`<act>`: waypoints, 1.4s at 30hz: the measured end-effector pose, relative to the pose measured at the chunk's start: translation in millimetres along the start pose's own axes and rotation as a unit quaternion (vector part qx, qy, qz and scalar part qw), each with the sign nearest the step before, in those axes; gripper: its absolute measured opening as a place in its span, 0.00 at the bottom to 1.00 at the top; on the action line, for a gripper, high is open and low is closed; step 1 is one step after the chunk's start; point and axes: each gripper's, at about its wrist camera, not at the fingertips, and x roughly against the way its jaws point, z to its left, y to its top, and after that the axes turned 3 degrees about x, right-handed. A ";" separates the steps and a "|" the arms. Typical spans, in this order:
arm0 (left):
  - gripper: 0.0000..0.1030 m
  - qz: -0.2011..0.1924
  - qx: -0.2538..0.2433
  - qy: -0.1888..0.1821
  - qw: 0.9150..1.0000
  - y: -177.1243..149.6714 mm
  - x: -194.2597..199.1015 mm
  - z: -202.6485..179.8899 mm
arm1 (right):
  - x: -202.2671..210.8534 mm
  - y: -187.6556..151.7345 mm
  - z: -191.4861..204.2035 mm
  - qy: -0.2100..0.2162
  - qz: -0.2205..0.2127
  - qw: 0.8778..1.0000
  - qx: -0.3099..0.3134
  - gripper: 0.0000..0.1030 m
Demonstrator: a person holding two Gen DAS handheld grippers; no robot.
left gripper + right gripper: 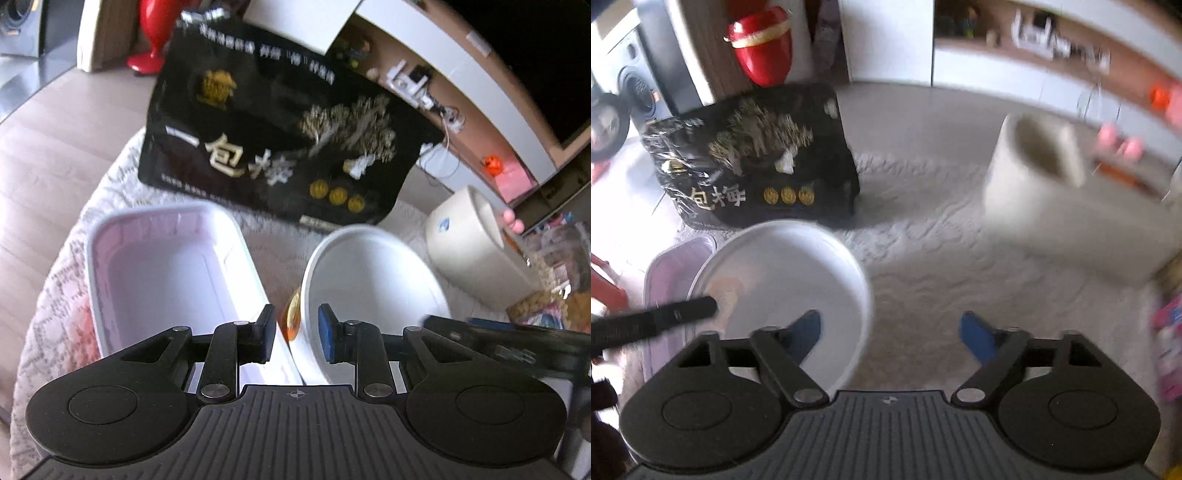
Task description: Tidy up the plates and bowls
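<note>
My left gripper (296, 332) is shut on the near rim of a white round bowl (373, 280), with one finger inside and one outside, holding it tilted above the lace tablecloth. The bowl has an orange pattern on its outer wall. A pale pink rectangular tray (162, 273) sits just left of the bowl. In the right wrist view the same bowl (790, 280) is at lower left, with the left gripper's black finger (665, 317) reaching onto its rim and the tray (670, 273) behind it. My right gripper (890, 332) is open and empty, just right of the bowl.
A black snack bag (280, 147) lies behind the tray and bowl. A cream cylindrical container (476, 251) lies on its side at the right, also in the right wrist view (1038, 173). Packaged goods (554, 288) crowd the far right edge. A red vase (761, 44) stands on the floor.
</note>
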 end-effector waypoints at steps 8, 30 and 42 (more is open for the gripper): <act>0.22 0.020 -0.040 -0.023 0.999 -10.3 3.1 -19.2 | -20.6 -11.2 14.3 0.034 0.053 0.997 -0.033 0.49; 0.30 0.053 -0.235 -0.138 0.961 -139.6 107.2 -229.4 | 240.5 -168.7 -112.5 -0.038 -0.093 0.994 -0.038 0.54; 0.26 0.100 -0.220 -0.088 0.966 -160.1 60.6 -202.6 | 177.4 -207.1 -168.1 -0.064 -0.047 0.994 -0.078 0.66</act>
